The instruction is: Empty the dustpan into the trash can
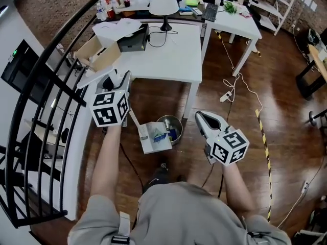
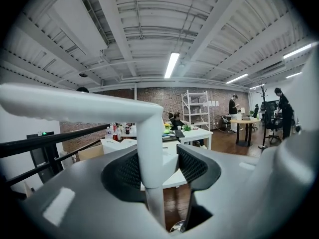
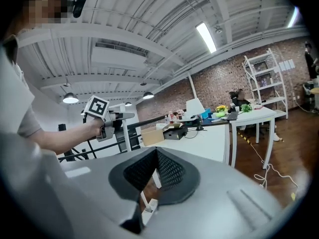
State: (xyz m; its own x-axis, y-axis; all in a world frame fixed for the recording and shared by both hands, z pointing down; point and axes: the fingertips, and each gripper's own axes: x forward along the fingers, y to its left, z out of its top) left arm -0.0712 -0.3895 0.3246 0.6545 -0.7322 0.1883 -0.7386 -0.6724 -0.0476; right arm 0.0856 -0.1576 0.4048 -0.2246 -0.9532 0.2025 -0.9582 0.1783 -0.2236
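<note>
The person stood on a wooden floor (image 1: 240,137) near a white table (image 1: 168,60), a gripper in each hand. The left gripper (image 1: 121,80) had its jaws clamped on the white handle (image 2: 149,158) of the dustpan (image 1: 156,139), with the pole pinched between the two dark pads. The pan was low down and just beside the metal trash can (image 1: 173,120). Seen from above, its edge overlapped the can's rim, and blue and white litter lay in it. The right gripper (image 1: 201,117) was held out on the can's other side, its jaws closed together on nothing
</note>
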